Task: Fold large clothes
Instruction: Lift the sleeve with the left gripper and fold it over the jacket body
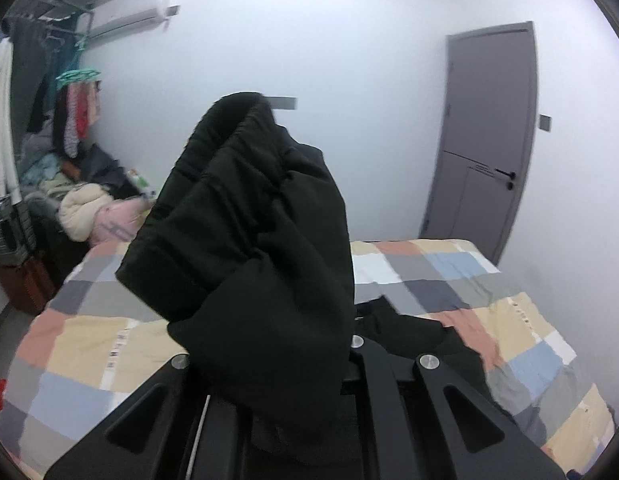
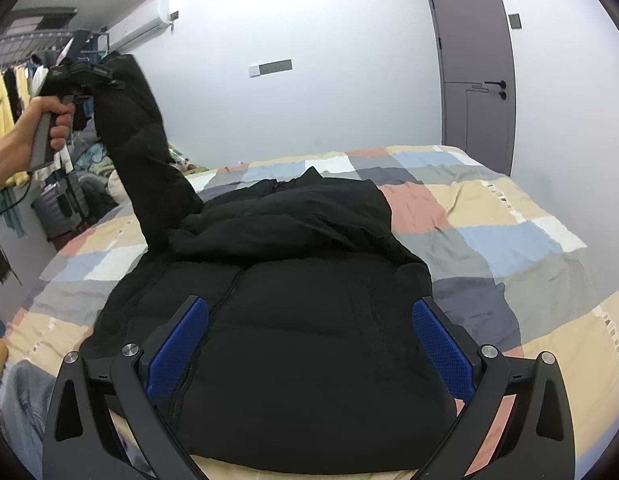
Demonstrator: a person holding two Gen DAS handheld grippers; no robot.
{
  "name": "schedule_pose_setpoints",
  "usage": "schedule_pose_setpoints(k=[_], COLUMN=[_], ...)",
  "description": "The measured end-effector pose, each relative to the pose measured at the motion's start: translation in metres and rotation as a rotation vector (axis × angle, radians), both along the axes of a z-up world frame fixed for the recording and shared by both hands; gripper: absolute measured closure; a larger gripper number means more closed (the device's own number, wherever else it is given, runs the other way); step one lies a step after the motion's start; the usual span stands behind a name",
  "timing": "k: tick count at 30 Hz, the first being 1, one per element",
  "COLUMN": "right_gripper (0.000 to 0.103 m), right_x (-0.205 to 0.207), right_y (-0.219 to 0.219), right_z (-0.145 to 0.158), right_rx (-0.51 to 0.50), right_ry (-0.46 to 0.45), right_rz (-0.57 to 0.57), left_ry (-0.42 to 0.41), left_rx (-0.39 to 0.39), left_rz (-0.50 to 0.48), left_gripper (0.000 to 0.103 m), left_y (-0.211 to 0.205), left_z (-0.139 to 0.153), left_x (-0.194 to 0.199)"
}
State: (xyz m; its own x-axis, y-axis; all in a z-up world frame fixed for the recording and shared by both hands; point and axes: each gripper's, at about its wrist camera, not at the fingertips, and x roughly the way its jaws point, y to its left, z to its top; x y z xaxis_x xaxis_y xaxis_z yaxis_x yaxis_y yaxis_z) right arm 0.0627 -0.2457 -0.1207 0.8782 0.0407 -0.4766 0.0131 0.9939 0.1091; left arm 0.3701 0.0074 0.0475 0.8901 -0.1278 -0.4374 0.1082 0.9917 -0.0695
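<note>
Pinching the cuff end of a black sleeve (image 2: pixel 137 136), the left gripper (image 2: pixel 105 76) has its fingers pressed together on the fabric and holds it high above the bed (image 2: pixel 509 216); a hand (image 2: pixel 41 128) grips its handle. From the left wrist view the sleeve bunches up right in front of the lens and hides the fingertips, so the pinch itself reads better from the right wrist view. The right gripper (image 2: pixel 309 344) has its blue fingers (image 2: pixel 177 344) spread wide over the lower body of the black puffer jacket (image 2: pixel 309 320), nothing between them, and I cannot tell whether they touch the cloth.

The jacket lies face up in the middle of the bed, zip running up its front, collar toward the far wall. The held sleeve rises from the jacket's shoulder on the side of the clothes rack (image 2: pixel 13 80), while the other sleeve seems already laid across the chest.

This looks like the sleeve-folding step, probably early to midway. Next, I judge, the left gripper should carry the sleeve inward across the jacket's chest and lay it flat before letting go, with the right gripper steadying the body so the slippery padded fabric does not drag along.
</note>
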Motion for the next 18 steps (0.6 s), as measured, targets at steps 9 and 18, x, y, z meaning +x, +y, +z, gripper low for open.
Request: schedule_pose_setpoints(k=[9, 18], right_gripper=[0.0, 0.0], right_x=[-0.006, -0.008], right_y=[-0.01, -0.026], right_z=[-0.006, -0.015], right_rx=[0.028, 0.099], right_ry=[-0.003, -0.003], right_rz=[-0.016, -0.009], left_ry=[0.015, 0.127], left_rx=[0.031, -0.013], left_rz=[-0.145, -0.239], left_gripper=[0.095, 0.095], left_y=[-0.127, -0.223], left_z=[-0.051, -0.143], left_x=[0.019, 0.044])
